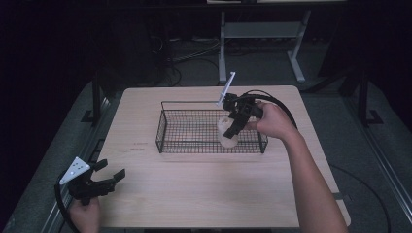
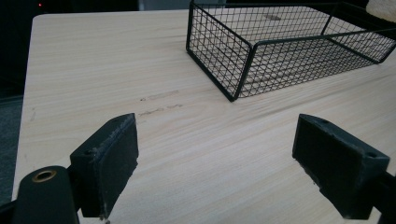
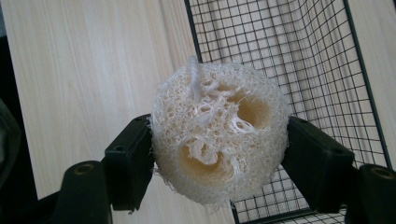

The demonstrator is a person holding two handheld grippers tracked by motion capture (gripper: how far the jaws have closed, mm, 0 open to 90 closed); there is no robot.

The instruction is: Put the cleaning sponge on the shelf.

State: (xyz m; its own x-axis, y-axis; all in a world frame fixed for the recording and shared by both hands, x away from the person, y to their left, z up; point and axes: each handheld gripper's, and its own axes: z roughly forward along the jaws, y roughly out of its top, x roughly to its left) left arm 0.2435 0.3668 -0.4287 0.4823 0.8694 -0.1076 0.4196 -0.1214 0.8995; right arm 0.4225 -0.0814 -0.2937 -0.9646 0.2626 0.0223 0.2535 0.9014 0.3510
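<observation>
A cream loofah sponge [image 3: 217,135] is clamped between the jaws of my right gripper [image 3: 218,154], end face toward the camera. In the high view the right gripper [image 1: 232,130] holds the loofah [image 1: 226,136] over the right part of the black wire basket [image 1: 167,103], pointing down. The basket's rim and mesh [image 3: 327,60] lie below the sponge. My left gripper [image 1: 108,176] rests near the table's front left corner, open, with nothing between its fingers [image 2: 112,158]. It faces the basket's near corner [image 2: 232,95].
The light wooden table [image 1: 194,189] has free room in front of the basket and at its left. Beyond the far edge stand a white table frame [image 1: 257,34] and cables on a dark floor. Faint marks [image 2: 159,95] show on the wood.
</observation>
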